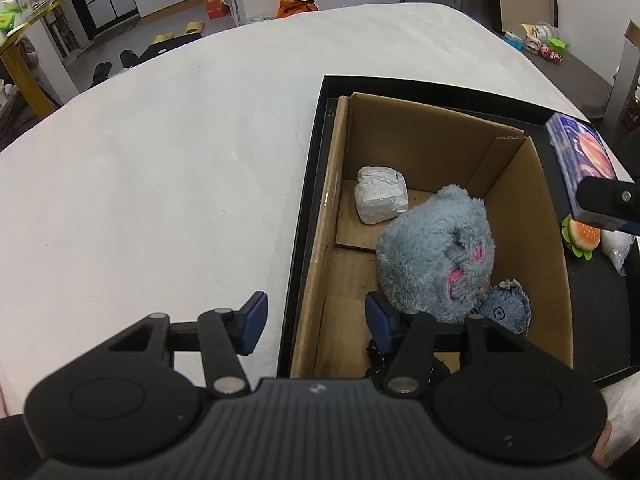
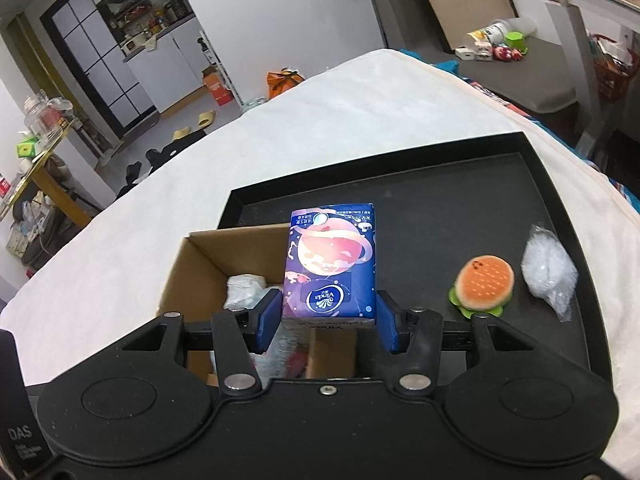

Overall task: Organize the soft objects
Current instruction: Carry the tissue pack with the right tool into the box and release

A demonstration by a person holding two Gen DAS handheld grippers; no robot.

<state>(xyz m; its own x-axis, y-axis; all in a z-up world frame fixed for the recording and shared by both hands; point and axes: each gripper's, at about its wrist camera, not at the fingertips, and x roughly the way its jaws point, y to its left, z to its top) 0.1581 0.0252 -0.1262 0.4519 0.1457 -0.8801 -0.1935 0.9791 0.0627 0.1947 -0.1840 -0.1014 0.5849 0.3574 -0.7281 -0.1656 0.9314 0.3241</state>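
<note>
cardboard box (image 1: 516, 208): stands open at the left end of a black tray (image 2: 472, 184), which rests on a white bed (image 1: 168, 152); this looks like the place where the soft things are gathered.
already in the box: a grey plush toy (image 1: 434, 252) with pink patches fills the middle; a small denim pouch (image 1: 506, 306) lies tucked against it; a white wrapped packet (image 1: 380, 194) sits in the far corner.
in hand: a blue tissue pack (image 2: 330, 266) with a planet print is pinched between the pads of the right tool (image 2: 329, 320), held above the tray just beside the box's right wall.
left tool (image 1: 316, 322): spread and holding nothing, straddling the box's left wall, one finger outside over the bed, the other inside beside the plush toy.
left on the tray: a plush hamburger (image 2: 482, 284) and a clear bag of white filling (image 2: 550, 272), side by side, well right of the box.
progress: judged a bit past halfway; three items are stowed, one is held, two wait.
next: likely the tissue pack goes into the free space at the far right of the box.
</note>
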